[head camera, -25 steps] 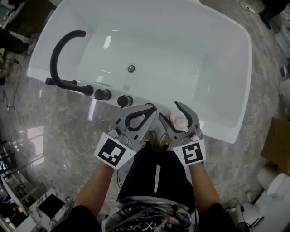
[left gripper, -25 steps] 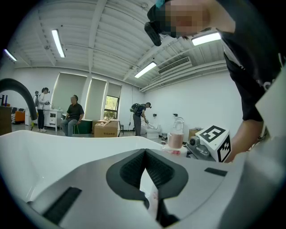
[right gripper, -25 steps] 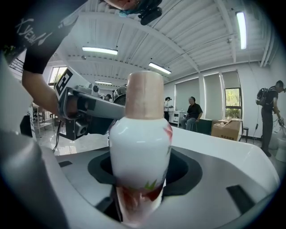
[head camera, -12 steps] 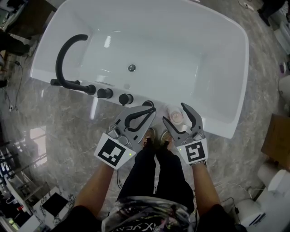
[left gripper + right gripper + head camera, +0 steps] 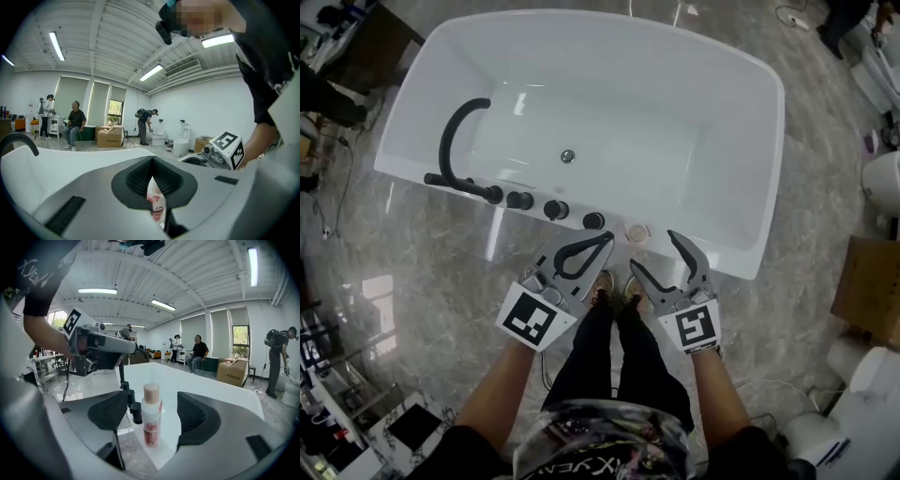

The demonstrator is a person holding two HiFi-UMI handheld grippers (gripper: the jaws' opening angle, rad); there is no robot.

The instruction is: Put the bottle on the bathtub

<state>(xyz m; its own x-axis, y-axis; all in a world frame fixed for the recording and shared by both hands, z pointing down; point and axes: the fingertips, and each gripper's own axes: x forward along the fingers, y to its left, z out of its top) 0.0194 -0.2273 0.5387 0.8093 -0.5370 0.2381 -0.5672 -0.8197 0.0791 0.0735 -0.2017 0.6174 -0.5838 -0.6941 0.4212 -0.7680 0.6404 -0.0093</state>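
Observation:
A small bottle [image 5: 637,232] with a pinkish cap stands upright on the near rim of the white bathtub [image 5: 741,169]. My right gripper [image 5: 654,251] is open just short of it, not touching. In the right gripper view the bottle [image 5: 151,420] stands free on the rim beyond the spread pads [image 5: 110,411]. My left gripper [image 5: 608,238] is shut and empty, to the left of the bottle. In the left gripper view, part of the bottle [image 5: 155,199] shows through the hole between the closed jaws of the left gripper [image 5: 152,158].
A black curved faucet [image 5: 455,141] and black knobs [image 5: 520,200] line the near rim left of the bottle. The drain [image 5: 568,156] lies in the tub floor. A cardboard box [image 5: 872,291] stands at the right. Several people are far back in the room.
My right gripper let go of the bottle on the rim, opened, and drew back toward me. The head view has pulled away from the tub. The left gripper stayed shut.

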